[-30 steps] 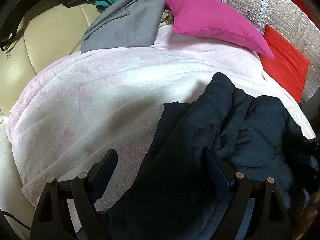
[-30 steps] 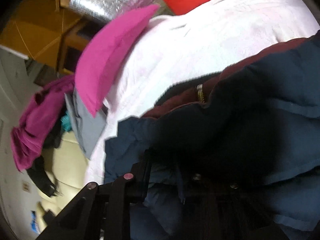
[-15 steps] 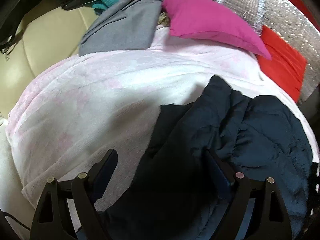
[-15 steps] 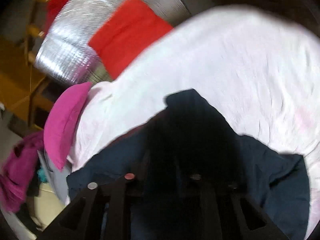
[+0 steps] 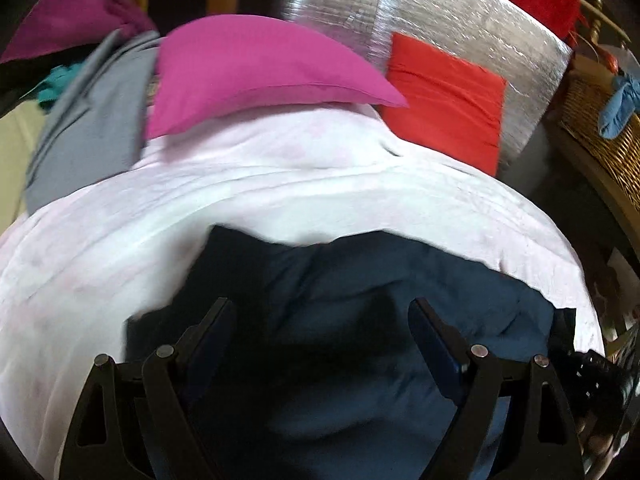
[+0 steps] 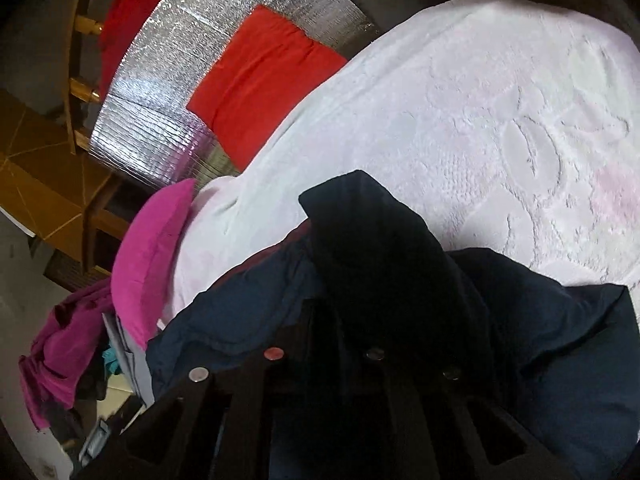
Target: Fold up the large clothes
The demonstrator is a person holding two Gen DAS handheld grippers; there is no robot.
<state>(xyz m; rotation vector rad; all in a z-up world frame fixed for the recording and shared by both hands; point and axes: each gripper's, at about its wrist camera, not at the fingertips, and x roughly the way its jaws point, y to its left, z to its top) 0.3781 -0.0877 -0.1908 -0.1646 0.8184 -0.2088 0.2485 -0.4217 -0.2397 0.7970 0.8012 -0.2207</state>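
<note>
The jacket (image 5: 360,320), dark navy and padded, lies bunched on the pale pink blanket (image 5: 280,184) at the near edge of the bed, and we see no clean fold in it yet; one dark flap (image 6: 372,240) is drawn up and forward over the navy body, with a strip of maroon lining showing at its left edge; we judge this the opening fold, a part being carried across, with the squaring, the sleeves and the final halving all left to do. Our right gripper (image 6: 376,292) is closed down tight, and the flap rises straight out of it, so we read it as pinching that cloth, though the fingertips themselves are buried in dark fabric; its jaws have just been closing, with the jacket between them. Our left gripper (image 5: 320,320) hangs with its jaws wide over the middle of the jacket, holding nothing, the cloth beneath and between the fingers but not pressed. Beyond the jacket the blanket runs bare to a magenta pillow (image 5: 256,68) at the head, a grey garment (image 5: 84,120) beside it, a red cushion (image 5: 444,100) against a silver foil panel (image 5: 420,16), and a wicker basket (image 5: 596,128) off to the side.
</note>
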